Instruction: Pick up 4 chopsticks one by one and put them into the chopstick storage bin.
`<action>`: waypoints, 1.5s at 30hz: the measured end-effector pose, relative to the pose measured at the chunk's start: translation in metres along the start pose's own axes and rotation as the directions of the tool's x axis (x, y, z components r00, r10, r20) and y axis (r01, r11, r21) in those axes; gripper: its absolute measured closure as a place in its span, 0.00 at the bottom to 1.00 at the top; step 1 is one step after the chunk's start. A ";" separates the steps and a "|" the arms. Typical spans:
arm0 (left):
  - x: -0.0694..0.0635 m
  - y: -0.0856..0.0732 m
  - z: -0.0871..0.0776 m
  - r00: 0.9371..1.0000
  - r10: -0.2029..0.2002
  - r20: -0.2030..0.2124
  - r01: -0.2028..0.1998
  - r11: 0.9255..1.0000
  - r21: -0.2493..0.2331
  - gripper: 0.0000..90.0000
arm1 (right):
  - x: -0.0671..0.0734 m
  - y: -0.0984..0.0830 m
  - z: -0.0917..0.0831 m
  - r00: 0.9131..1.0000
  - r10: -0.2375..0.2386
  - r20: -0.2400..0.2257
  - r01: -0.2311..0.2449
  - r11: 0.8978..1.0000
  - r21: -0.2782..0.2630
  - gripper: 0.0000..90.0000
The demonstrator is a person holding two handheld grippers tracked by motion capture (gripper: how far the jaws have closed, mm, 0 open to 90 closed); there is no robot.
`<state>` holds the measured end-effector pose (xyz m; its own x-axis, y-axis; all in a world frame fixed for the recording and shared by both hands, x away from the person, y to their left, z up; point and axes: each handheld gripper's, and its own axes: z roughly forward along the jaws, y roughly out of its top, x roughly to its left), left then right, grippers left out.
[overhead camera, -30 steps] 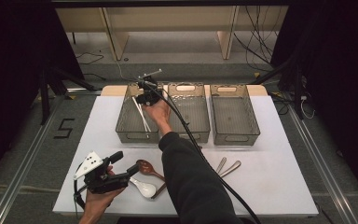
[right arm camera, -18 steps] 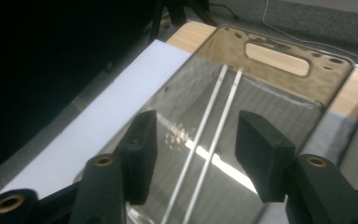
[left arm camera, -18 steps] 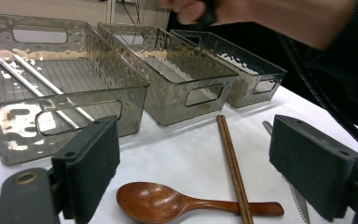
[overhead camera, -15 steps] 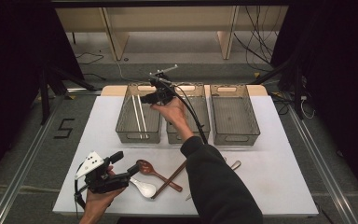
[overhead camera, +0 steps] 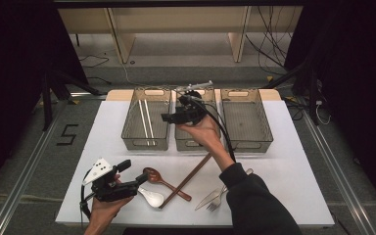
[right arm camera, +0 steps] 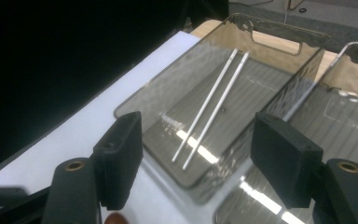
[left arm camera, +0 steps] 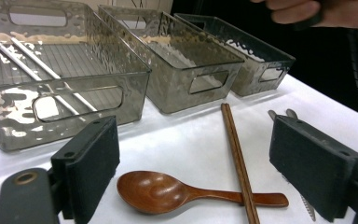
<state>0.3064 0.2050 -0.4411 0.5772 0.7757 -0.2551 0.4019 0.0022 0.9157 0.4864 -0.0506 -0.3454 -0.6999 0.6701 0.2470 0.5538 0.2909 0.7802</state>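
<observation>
Above the middle bin (overhead camera: 194, 142), right gripper (overhead camera: 169, 118) empty, jaws just opened wide; white chopsticks (overhead camera: 146, 120) lie in left bin (overhead camera: 129, 128); left gripper (overhead camera: 139, 178) open over wooden spoon (left arm camera: 168, 192).

Two white chopsticks (overhead camera: 146, 122) side by side, flat and lengthwise in the leftmost smoky clear bin (overhead camera: 127, 128).

Glossy brown wood: spoon (left arm camera: 168, 192) and chopsticks (left arm camera: 237, 158). Bins (left arm camera: 186, 60) are smoky clear plastic, ribbed inside. White spoon (overhead camera: 152, 197) looks glazed. Table (overhead camera: 293, 166) is matt white.
</observation>
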 end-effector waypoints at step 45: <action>-0.022 0.027 0.062 0.998 0.066 -0.020 -0.054 0.927 0.372 0.17 | -0.040 -0.174 -0.149 0.996 0.050 0.071 -0.037 0.984 -0.172 0.34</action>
<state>0.3488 0.1495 -0.4299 0.5883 0.7865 -0.1882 0.6059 -0.2744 0.7467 0.3507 -0.2305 -0.4057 -0.6377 0.7307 0.2437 0.4931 0.1442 0.8580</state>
